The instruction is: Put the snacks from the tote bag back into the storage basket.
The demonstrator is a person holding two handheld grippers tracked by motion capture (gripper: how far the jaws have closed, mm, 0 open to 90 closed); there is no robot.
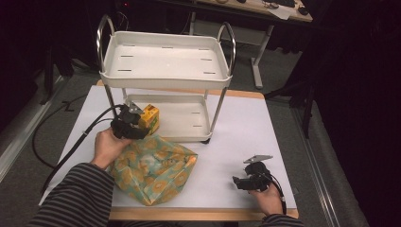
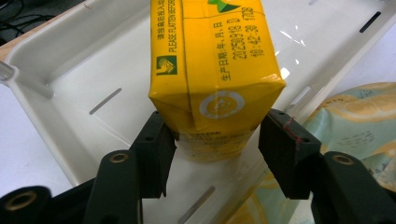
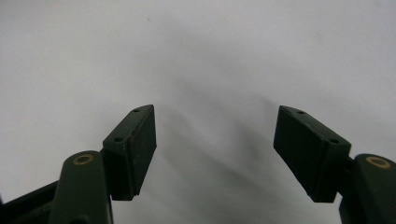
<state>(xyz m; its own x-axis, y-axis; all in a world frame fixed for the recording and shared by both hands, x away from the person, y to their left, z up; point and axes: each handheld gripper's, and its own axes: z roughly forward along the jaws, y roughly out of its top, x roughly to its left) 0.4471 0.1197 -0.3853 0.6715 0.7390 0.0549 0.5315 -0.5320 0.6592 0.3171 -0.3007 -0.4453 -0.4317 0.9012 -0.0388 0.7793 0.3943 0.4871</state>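
So the small yellow cardboard drink carton (image 2: 212,70) is the thing here. It's a light, stiff little brick with a glossy skin, so I'd guess it's a bit slippery and would dent if squeezed hard. Best hold looks like the two flat narrow sides, low down near the end facing me.

It sits over the lower white plastic tray (image 1: 189,124) of the two-shelf trolley, at about 9 o'clock on that tray. I can't tell if it's resting on the tray floor. My left gripper (image 2: 212,142) has a pad on each side of the carton's near end: the 9 o'clock pad looks pressed against it, the 3 o'clock one is just beside it, maybe touching. Can't call that a firm grip.

The crumpled green and orange lemon-print bag (image 1: 153,168) lies just behind, toward 6 o'clock. My right gripper (image 3: 215,140) hangs wide open and empty over the white table sheet (image 1: 246,137) at 5 o'clock.
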